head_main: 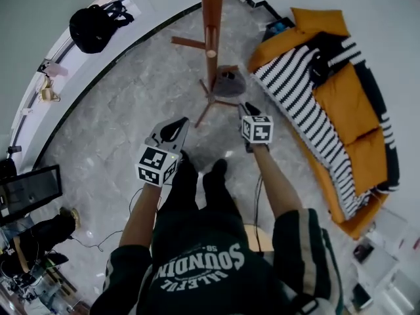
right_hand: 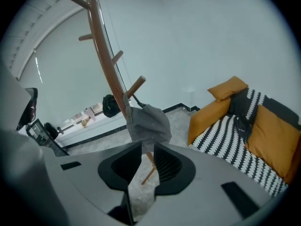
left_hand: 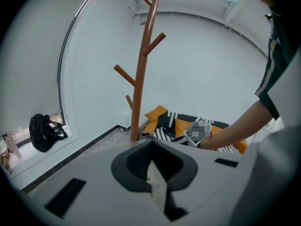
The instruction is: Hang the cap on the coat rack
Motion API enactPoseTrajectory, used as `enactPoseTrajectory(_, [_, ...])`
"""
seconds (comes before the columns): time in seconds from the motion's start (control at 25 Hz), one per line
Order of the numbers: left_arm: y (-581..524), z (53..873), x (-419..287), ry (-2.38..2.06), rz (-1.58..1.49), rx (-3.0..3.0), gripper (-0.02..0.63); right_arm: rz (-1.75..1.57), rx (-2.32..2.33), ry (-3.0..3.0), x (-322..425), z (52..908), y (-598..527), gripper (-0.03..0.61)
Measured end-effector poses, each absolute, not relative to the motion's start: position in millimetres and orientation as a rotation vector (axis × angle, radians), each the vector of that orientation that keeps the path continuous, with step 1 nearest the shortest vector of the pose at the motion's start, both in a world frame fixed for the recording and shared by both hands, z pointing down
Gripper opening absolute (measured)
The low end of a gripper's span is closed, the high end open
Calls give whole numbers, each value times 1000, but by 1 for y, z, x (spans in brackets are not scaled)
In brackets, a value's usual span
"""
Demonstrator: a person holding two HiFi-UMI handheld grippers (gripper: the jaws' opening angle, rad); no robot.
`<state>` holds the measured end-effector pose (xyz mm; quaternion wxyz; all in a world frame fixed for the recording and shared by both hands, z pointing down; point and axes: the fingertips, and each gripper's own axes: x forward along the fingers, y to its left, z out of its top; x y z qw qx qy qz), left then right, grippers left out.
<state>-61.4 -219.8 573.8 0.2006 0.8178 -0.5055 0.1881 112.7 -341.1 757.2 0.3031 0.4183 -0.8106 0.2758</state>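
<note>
A grey cap (head_main: 230,81) hangs from a low peg of the wooden coat rack (head_main: 211,18), just right of the pole. In the right gripper view the cap (right_hand: 148,121) droops from the peg of the coat rack (right_hand: 106,60), just beyond my right gripper (right_hand: 147,149). That gripper's jaws stand apart with nothing between them, and the cap is free of them. From the head view the right gripper (head_main: 248,110) sits a short way in front of the cap. My left gripper (head_main: 172,131) is held further left and back, its jaws closed to a slit (left_hand: 150,147) and empty, facing the coat rack (left_hand: 138,88).
An orange sofa (head_main: 341,97) with a black-and-white striped blanket (head_main: 295,84) runs along the right. A black backpack (head_main: 95,25) rests on the window ledge at far left. A monitor (head_main: 29,189) and cables stand at the left edge. The rack's feet (head_main: 209,107) spread over the marble floor.
</note>
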Motion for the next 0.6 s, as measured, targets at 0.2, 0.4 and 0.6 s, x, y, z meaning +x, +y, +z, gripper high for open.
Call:
enactPoseTrajectory(0.2, [-226, 562, -52, -1401, 505, 2338, -2, 686, 1140, -2280, 107, 706, -330, 24])
enactPoseTrajectory(0.4, [-228, 547, -45, -1400, 472, 2371, -2, 611, 1143, -2425, 100, 646, -319, 1])
enactPoseTrajectory(0.6, [-232, 532, -41, -1404, 442, 2403, -2, 505, 1155, -2537, 97, 591, -309, 0])
